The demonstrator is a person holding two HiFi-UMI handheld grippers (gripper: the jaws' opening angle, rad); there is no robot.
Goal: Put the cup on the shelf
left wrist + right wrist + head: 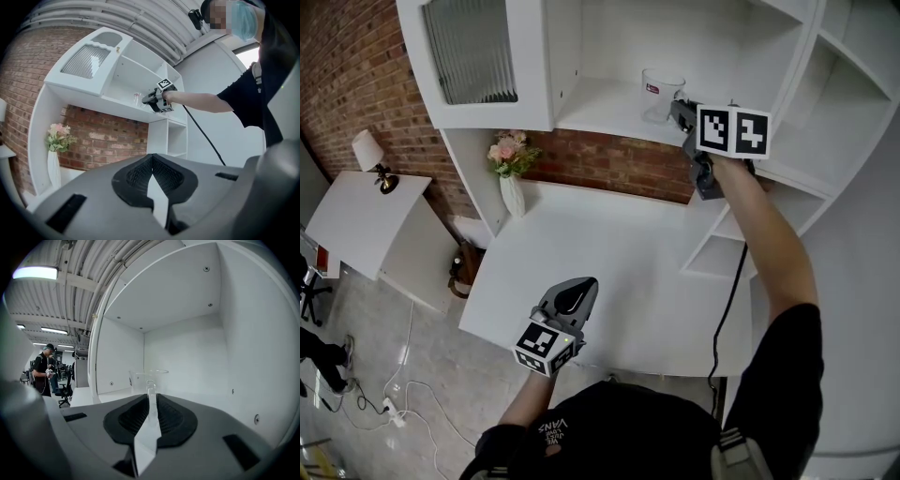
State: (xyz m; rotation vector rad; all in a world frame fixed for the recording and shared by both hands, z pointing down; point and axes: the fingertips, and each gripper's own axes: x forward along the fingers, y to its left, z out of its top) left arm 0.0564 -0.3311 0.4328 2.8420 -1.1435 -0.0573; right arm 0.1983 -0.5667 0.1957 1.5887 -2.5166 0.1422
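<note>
Far left: lamp (367, 150) on a low side table (356, 220), well apart from the rest. Next, a white vase (513, 195) with pink flowers (511, 150) at the bench's (609, 253) back corner, against the brick wall.

Low centre: left gripper (575, 292), held off the bench's front edge and pointing level. Its fingers (136, 176) meet at the tips with nothing between them.

Upper right: clear glass cup (661, 94), upright on the white shelf (600, 108) above the bench, inside the open compartment.

Right of the cup: right gripper (680, 111) at shelf height, arm stretched out. Its fingers (126, 420) are nearly together, closed on the cup's thin handle (151, 390). The cup's base rests on the shelf.
</note>
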